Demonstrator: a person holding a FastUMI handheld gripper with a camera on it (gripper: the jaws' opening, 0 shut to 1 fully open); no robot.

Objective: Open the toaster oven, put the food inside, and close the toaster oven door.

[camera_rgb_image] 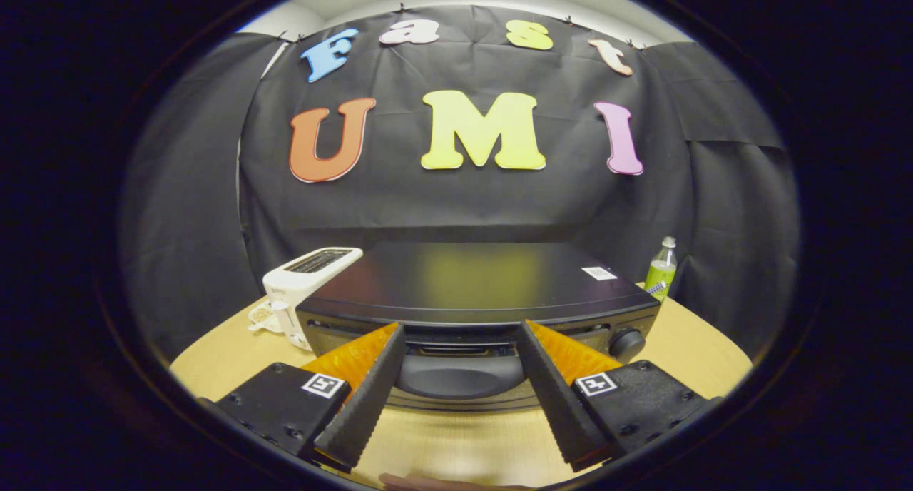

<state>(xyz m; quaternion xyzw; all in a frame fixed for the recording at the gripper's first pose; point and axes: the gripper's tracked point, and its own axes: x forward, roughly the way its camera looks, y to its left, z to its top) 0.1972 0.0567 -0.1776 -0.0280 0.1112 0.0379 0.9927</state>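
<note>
Black cloth hangs behind the desk [685, 348] where the toaster oven [476, 284] sits mid-desk, door closed, its handle [456, 377] just beyond my gripper [460, 334], fingers spread and empty; approaching too high, I judge I'd hit the door's top edge instead.

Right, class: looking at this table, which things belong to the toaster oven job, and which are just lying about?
Belongs to the job:
- toaster oven, door shut
- its door handle, just ahead of the open gripper

Just lying about:
- white toaster, left of the oven
- green bottle, right of the oven
</note>
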